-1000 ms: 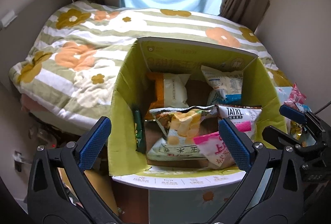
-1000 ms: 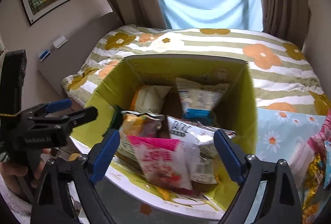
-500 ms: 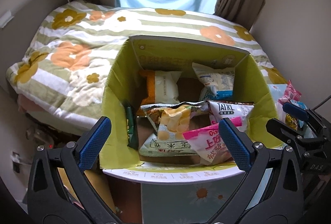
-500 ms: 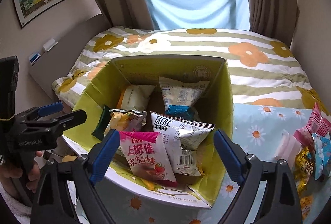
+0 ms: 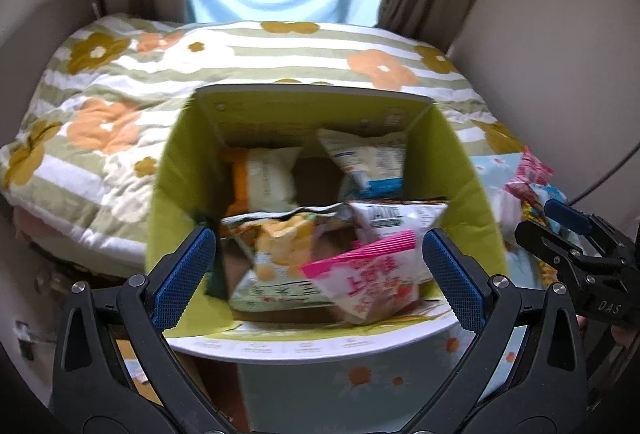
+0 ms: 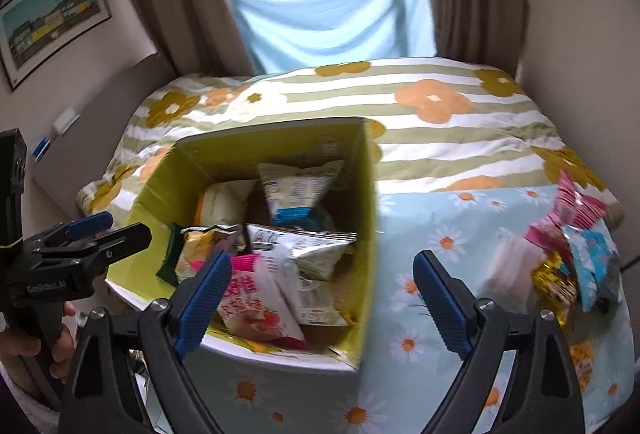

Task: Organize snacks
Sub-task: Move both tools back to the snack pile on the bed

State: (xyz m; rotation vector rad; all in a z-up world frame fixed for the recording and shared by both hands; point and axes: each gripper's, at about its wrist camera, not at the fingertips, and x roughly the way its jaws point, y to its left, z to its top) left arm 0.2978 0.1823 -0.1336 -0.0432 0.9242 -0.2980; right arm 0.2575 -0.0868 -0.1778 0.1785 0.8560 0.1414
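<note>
Several snack bags sit inside the open green cardboard box (image 5: 188, 193), among them a pink packet (image 5: 372, 282) at its near edge, a yellow chip bag (image 5: 280, 238) at nine o'clock of that and a white bag (image 5: 394, 220) behind. Both grippers hang empty with jaws spread wide: the left gripper (image 5: 316, 274) above the box's near rim, the right gripper (image 6: 320, 298), whose jaws have just been opening further, over the box's right wall. More loose packets (image 6: 568, 246) lie on the daisy-print cloth (image 6: 432, 234) at three o'clock of the box.
</note>
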